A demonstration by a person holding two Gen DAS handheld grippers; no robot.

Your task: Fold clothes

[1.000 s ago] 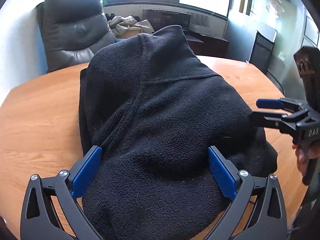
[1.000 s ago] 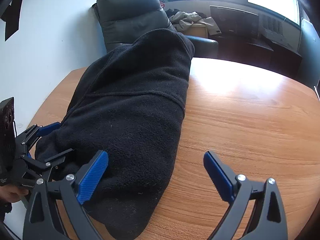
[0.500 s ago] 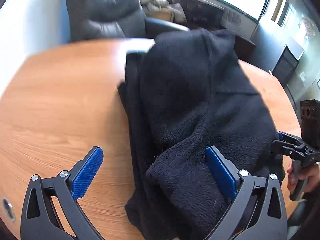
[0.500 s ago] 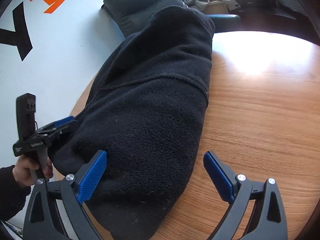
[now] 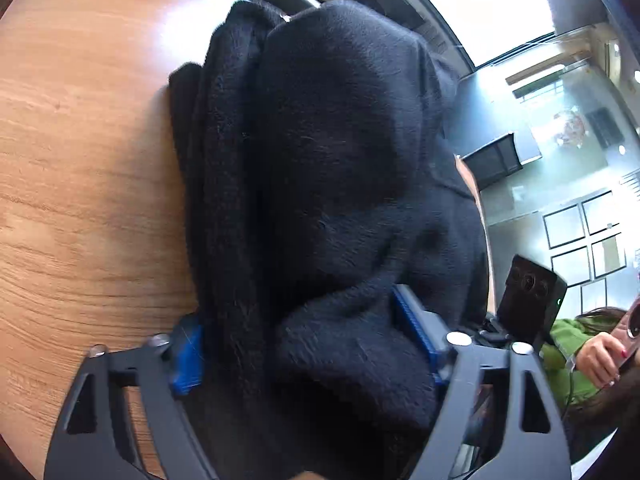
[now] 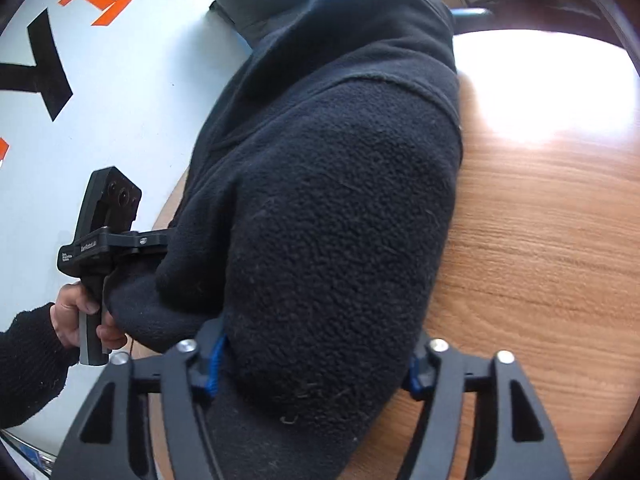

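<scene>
A black fleece jacket (image 5: 340,168) lies bunched in a long, thick heap on the wooden counter (image 5: 80,160), its near end bulging up between both tools. In the left wrist view the left gripper (image 5: 304,344) straddles a fat fold of that near end: its blue fingers (image 5: 186,354) sit on either side of the cloth, the left one against the edge of the fabric where it meets the wood, the right one half sunk into the pile, and they are closing on the fold (whether they already bite hard into it I cannot tell). In the right wrist view the right gripper (image 6: 312,364) does the same at the other corner of the near end; the fleece (image 6: 340,220) fills the whole gap, only slivers of its blue fingers (image 6: 216,360) show at each side of the cloth, and they too are closing with the fabric pressed between them. From that same view the left tool appears at the far left, its black body upright against a pale wall (image 6: 120,100) with orange and black lettering, held by a hand (image 6: 76,312) in a dark sleeve, its front end buried in the jacket. Bare wood, bright with glare, stretches to the right of the garment. Past the counter in the left view are large windows (image 5: 492,4) and a seated person in green (image 5: 568,344).
</scene>
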